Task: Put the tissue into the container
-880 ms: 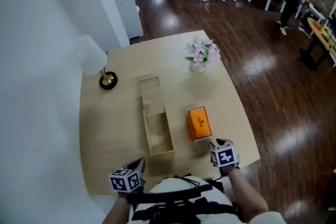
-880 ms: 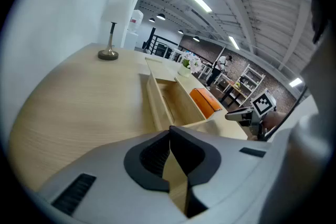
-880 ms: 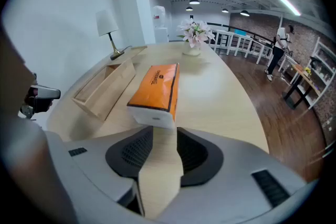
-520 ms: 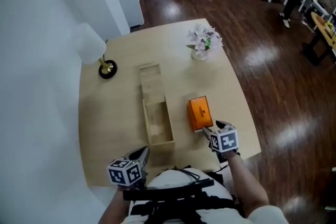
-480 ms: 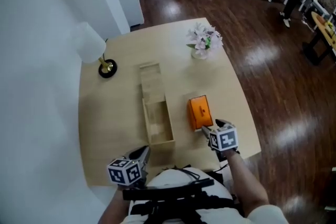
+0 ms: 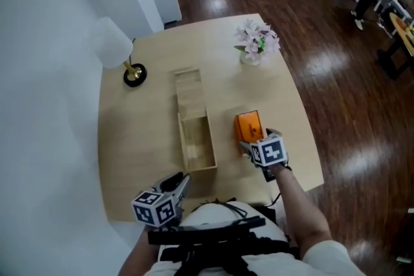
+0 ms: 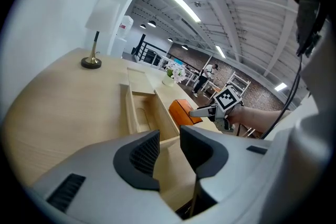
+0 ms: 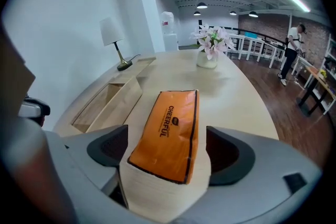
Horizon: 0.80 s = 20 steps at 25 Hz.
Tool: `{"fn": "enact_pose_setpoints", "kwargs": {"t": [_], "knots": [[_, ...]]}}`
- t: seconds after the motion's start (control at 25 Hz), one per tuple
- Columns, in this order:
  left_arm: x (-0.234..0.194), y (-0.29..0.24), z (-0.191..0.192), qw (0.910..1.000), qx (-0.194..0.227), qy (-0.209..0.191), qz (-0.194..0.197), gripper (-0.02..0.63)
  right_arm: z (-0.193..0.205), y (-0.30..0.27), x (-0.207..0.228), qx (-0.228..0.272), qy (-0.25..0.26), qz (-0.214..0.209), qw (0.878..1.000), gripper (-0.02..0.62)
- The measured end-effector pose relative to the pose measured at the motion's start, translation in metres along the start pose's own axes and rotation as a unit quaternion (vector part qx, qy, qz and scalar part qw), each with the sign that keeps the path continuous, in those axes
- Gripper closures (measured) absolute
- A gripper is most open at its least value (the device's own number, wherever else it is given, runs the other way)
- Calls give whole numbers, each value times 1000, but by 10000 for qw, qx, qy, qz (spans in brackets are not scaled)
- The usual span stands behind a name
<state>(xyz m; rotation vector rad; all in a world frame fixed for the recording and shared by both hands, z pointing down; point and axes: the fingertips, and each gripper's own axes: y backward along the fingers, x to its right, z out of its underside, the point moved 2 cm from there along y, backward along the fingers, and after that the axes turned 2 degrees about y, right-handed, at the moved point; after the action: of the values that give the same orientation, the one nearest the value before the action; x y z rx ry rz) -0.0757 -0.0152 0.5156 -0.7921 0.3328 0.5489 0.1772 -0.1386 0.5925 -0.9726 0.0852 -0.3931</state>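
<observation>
An orange tissue pack (image 6: 248, 125) lies flat on the table, just right of the open wooden container (image 6: 196, 138). My right gripper (image 6: 256, 139) is at the pack's near end. In the right gripper view the pack (image 8: 170, 128) lies between the wide-open jaws of that gripper (image 8: 167, 135), with a small gap on each side. The container (image 8: 107, 103) is empty and lies to its left. My left gripper (image 6: 177, 183) hovers at the table's near edge, short of the container (image 7: 147, 113). Its jaws (image 7: 169, 138) stand slightly apart with nothing between them.
The container's lid (image 6: 187, 88) lies flat beyond it. A white lamp (image 6: 111, 43) stands at the far left, and a vase of flowers (image 6: 258, 42) at the far right. The table's right edge (image 6: 309, 139) drops to a dark wooden floor.
My right gripper has moved forward along the table until its open jaws straddle the near end of the tissue pack. The left gripper has barely shifted.
</observation>
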Motion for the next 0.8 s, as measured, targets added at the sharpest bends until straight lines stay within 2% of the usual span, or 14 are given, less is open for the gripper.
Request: {"fn": "enact_pose_setpoints", "kwargs": {"t": [0.32,0.56,0.8], "knots": [[-1,3,-3,9999,113,-2,-55,439,-6,-29,2,-296,-50,-23,9995,130],[2,1,0,10000,56,-6,11,439,-6,-49,3,-499,-56,66,9987,130],[5,-1,3,10000,-9,-1,82,439,-4,-56,-5,-543,-108,-129,9984,130]]}}
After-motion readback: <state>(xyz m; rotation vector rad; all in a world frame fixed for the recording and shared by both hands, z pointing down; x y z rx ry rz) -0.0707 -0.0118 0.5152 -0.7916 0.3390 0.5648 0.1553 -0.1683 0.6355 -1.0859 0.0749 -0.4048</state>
